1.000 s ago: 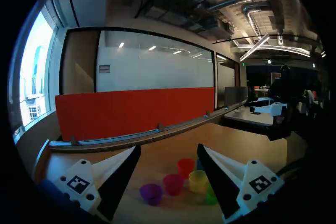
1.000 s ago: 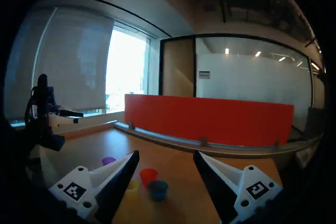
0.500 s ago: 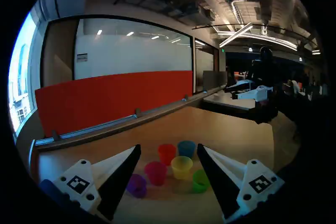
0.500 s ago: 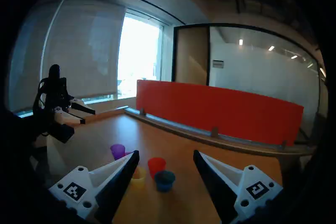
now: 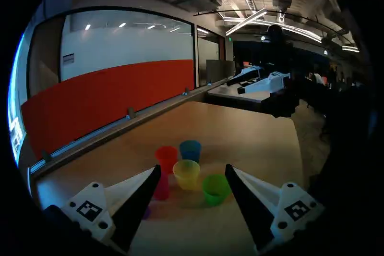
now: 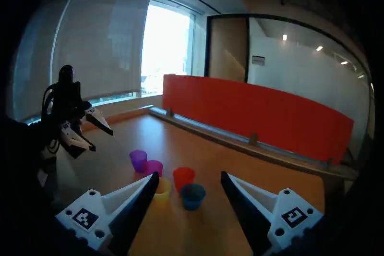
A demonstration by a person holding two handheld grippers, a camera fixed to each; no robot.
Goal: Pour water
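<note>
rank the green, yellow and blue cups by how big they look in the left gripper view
1. Yellow cup and green cup: look alike, unranked.
2. Blue cup: smallest, but farther from the camera, so real size unsure.

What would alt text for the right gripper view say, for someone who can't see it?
Five small coloured cups cluster on a wooden table, framed by the open fingers of the right gripper. The left gripper, also open, hangs above the table at far left; a red partition and bright window stand behind.
</note>
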